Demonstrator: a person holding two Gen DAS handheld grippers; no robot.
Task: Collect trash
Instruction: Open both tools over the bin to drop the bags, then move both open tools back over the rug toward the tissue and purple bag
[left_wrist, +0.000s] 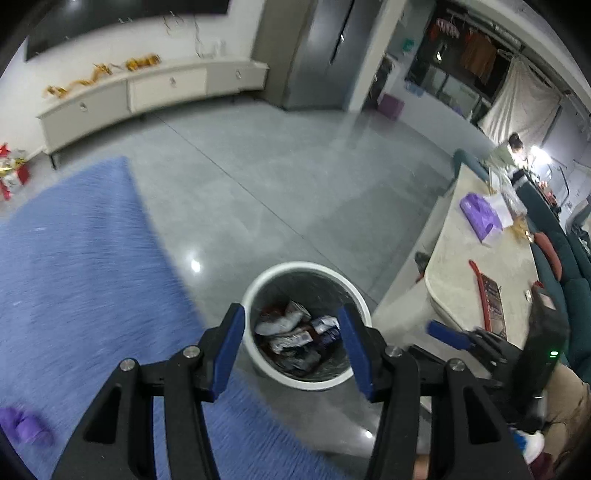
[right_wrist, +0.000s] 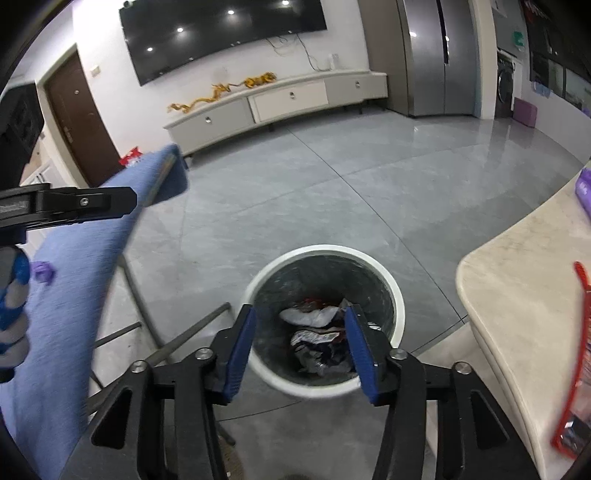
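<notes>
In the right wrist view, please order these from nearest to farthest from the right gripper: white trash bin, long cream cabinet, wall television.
1. The white round trash bin, on the floor just beyond the right gripper.
2. The long cream cabinet, against the far wall.
3. The black wall television, above it.

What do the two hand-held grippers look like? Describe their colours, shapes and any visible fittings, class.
Both the left gripper and the right gripper have black angular frames with cut-out slots and silver round bolts at the joints. Each carries two flat blue fingers. In the left view, a small green light glows on the right gripper's black body.
</notes>
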